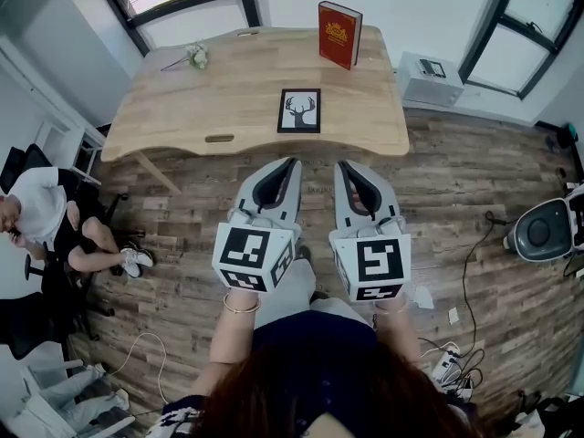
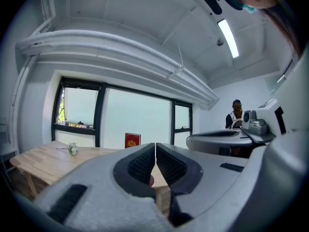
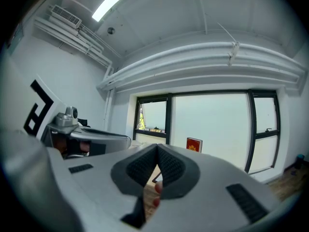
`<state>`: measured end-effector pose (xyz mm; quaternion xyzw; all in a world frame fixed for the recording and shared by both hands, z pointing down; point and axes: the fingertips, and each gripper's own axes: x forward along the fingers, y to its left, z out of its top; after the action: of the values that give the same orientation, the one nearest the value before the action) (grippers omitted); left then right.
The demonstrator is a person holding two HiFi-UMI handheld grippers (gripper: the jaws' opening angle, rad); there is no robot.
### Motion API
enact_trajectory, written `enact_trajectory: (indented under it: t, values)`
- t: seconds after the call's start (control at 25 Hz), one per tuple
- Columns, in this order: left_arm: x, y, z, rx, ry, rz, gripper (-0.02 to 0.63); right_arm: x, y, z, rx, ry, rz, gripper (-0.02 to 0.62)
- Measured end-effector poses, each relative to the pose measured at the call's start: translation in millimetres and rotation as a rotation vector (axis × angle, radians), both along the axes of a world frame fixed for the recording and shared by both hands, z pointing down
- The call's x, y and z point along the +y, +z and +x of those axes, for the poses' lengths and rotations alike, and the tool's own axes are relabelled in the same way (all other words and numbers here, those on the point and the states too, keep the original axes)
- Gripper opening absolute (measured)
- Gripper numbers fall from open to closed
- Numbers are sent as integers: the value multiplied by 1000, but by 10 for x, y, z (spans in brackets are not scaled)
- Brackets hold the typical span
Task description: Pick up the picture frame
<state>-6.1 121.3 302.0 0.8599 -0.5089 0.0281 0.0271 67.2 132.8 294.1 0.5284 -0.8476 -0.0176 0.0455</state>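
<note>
Left hand-held gripper (image 1: 293,161) and right hand-held gripper (image 1: 340,165) hang side by side short of the tabletop (image 1: 210,99), jaws pressed together on nothing, while the frame (image 1: 299,110) lies flat near its front edge: the approach looks in hand, and next one must open over the frame.

The picture frame (image 1: 299,110) is a small black-edged rectangle holding a white print of a dark stag's head with antlers. It sits on the pale wooden desk (image 1: 210,94), close to the front edge and right of the middle. It appears to lie flat, face up, though from above a slight lean cannot be ruled out.
</note>
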Motion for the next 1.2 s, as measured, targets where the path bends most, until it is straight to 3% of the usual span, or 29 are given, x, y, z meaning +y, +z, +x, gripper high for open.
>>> enact_trajectory:
  t: [1.2]
  values:
    - [-1659, 146, -488, 34, 56, -51, 29, -1580, 182, -490, 15, 39, -87, 23]
